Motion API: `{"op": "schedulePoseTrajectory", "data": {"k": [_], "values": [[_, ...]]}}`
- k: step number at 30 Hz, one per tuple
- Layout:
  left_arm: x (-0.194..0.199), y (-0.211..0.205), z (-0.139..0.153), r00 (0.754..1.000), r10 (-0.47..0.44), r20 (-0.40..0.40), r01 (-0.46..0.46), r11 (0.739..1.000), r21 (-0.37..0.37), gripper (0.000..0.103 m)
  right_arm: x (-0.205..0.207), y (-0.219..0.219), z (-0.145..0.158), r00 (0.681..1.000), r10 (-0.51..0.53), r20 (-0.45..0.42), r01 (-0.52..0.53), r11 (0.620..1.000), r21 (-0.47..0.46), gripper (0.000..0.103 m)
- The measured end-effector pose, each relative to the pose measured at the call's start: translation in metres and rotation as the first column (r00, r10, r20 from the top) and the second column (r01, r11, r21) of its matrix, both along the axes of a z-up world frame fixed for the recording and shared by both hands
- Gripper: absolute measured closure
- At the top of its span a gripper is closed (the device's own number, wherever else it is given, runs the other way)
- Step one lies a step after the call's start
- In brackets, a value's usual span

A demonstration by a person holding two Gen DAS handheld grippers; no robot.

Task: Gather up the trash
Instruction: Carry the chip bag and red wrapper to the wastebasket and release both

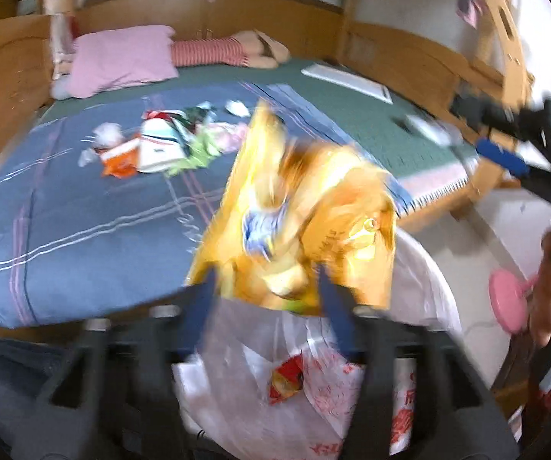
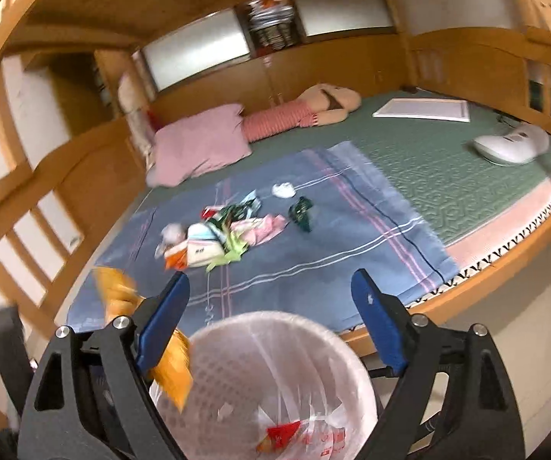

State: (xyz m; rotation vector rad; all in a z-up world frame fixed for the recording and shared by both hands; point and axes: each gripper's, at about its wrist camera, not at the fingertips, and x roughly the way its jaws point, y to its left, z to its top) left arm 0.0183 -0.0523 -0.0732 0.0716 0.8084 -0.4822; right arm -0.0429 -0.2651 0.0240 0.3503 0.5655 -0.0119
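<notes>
On the blue blanket [image 2: 314,268] a heap of wrappers and scraps [image 2: 218,237] is left uncollected, with a dark green wrapper [image 2: 301,212] and a white crumpled scrap [image 2: 284,190] lying apart from it. The white lined bin [image 2: 214,349] at the bed's edge already holds a red snack packet [image 2: 281,435]. A yellow-orange snack bag [image 1: 306,222], blurred and seemingly released, is seen above the bin between the spread fingers of the left gripper [image 1: 268,299]. The right gripper [image 2: 271,318] is spread too, with nothing gripped.

Blurred orange wrapper [image 1: 306,207] above lined bin [image 1: 421,268]
</notes>
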Motion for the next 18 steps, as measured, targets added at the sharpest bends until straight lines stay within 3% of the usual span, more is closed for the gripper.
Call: {"op": "schedulePoseTrajectory", "data": {"k": [1,4,7,10,12,14,18], "values": [[-0.003,-0.003,0.000,1.000,-0.014,0.010,0.014,1.000,0.006,0.015,0.000,-0.003,-0.001,1.000,-0.011,-0.002,0.011,1.000,0.010,0.018],[-0.009,-0.008,0.003,0.999,-0.027,0.042,0.027,0.999,0.022,0.008,0.000,-0.008,-0.005,1.000,-0.026,-0.016,0.027,0.999,0.028,0.018],[-0.006,-0.003,0.001,0.999,0.009,0.045,-0.010,1.000,0.029,0.006,0.001,-0.008,-0.012,0.999,-0.030,-0.034,0.031,0.999,0.036,0.018],[0.002,0.009,-0.001,0.992,0.113,0.062,-0.117,0.992,0.057,0.006,0.003,-0.004,-0.016,0.999,-0.020,-0.047,0.021,0.999,0.032,0.017],[0.013,0.021,-0.005,0.971,0.226,0.079,-0.233,0.968,0.090,0.006,0.011,0.000,-0.018,0.998,-0.009,-0.062,0.010,1.000,0.023,0.015],[0.030,0.045,-0.017,0.931,0.362,0.054,-0.365,0.925,0.107,0.006,0.033,0.006,-0.022,0.995,0.022,-0.095,-0.020,1.000,0.023,0.015],[0.054,0.087,-0.032,0.867,0.498,-0.001,-0.496,0.864,0.087,0.006,0.084,0.027,-0.028,0.990,0.069,-0.121,-0.070,0.998,0.003,0.015]]}}
